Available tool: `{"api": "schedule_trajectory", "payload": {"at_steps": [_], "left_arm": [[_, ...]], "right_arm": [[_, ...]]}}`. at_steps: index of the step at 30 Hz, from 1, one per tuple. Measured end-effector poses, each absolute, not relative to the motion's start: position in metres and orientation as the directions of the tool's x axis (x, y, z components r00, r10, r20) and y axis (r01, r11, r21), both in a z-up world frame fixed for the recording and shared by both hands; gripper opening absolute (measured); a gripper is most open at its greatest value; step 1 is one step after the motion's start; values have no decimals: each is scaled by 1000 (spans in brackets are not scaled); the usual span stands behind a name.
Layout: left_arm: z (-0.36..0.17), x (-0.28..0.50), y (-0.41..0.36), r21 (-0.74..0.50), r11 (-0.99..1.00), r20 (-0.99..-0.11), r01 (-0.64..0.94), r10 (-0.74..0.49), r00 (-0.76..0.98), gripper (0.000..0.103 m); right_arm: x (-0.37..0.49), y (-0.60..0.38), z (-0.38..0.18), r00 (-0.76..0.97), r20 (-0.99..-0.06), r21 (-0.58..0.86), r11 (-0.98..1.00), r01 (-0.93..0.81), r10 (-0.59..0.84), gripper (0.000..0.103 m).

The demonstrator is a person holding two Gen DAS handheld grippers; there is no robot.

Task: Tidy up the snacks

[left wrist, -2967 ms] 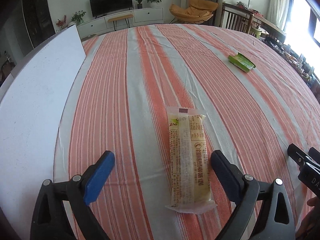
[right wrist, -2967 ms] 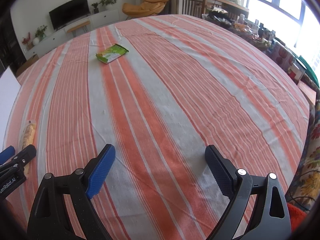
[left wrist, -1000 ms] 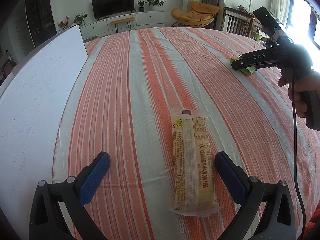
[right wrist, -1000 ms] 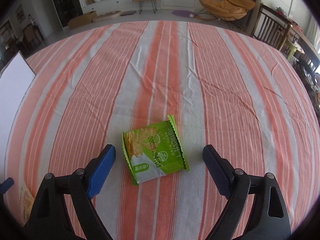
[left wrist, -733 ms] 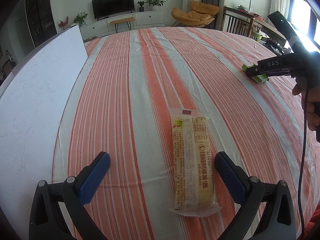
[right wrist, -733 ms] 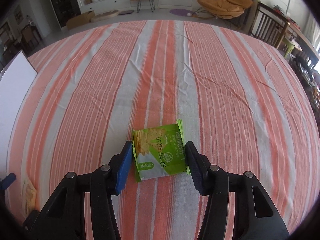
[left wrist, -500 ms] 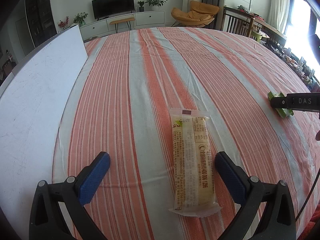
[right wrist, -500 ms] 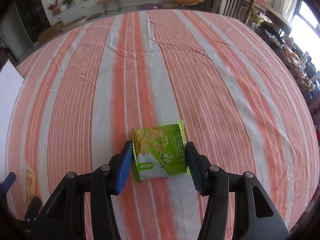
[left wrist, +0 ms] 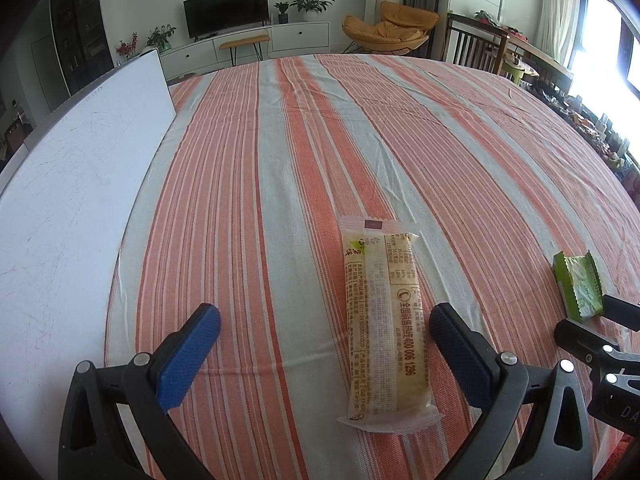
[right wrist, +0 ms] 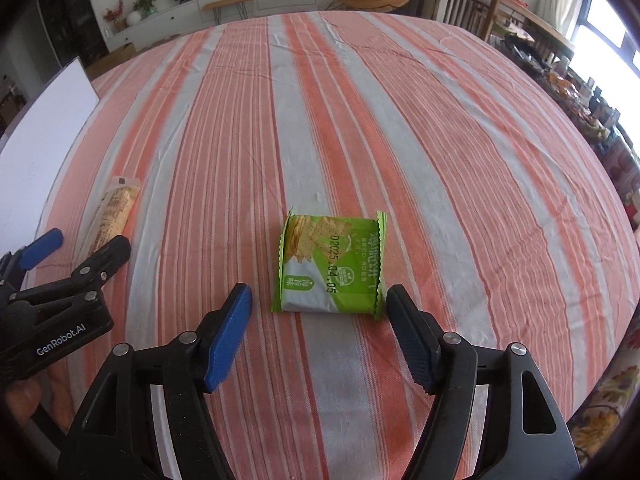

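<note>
The right gripper [right wrist: 318, 302] is spreading open again, releasing the green cracker packet [right wrist: 332, 266] nearer the yellow bar [left wrist: 382, 320]; the snacks are getting grouped.

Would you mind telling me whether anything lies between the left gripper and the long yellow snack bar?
Nothing visible does. The long yellow snack bar lies flat on the striped tablecloth, already partly between the left gripper's open jaws, with bare cloth around it.

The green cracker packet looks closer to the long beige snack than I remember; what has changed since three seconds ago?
The right claw clamped the green cracker packet at the cloth's far side, dragged it near the beige snack bar, and its jaws have just been opening, letting go. The left claw stayed open, straddling the bar, which never moved.
</note>
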State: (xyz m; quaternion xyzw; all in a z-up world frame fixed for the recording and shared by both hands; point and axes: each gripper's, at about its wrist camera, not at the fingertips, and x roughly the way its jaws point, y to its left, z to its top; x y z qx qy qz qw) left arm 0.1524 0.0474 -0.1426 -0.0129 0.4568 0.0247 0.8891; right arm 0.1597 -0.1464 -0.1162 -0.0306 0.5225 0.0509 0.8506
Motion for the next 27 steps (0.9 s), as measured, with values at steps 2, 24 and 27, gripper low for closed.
{"api": "schedule_trajectory", "payload": {"at_steps": [2, 24, 27], "left_arm": [[-142, 155, 47, -2, 999, -823, -47, 25, 568, 103], [-112, 116, 31, -164, 982, -829, 94, -189, 526, 29], [-110, 114, 33, -175, 981, -823, 82, -192, 535, 29]], "right_arm": [[159, -148, -116, 436, -898, 2, 990, -138, 63, 77], [138, -245, -81, 483, -816, 370, 929, 17, 316, 71], [155, -244, -84, 436, -855, 331, 943, 41, 282, 71]]}}
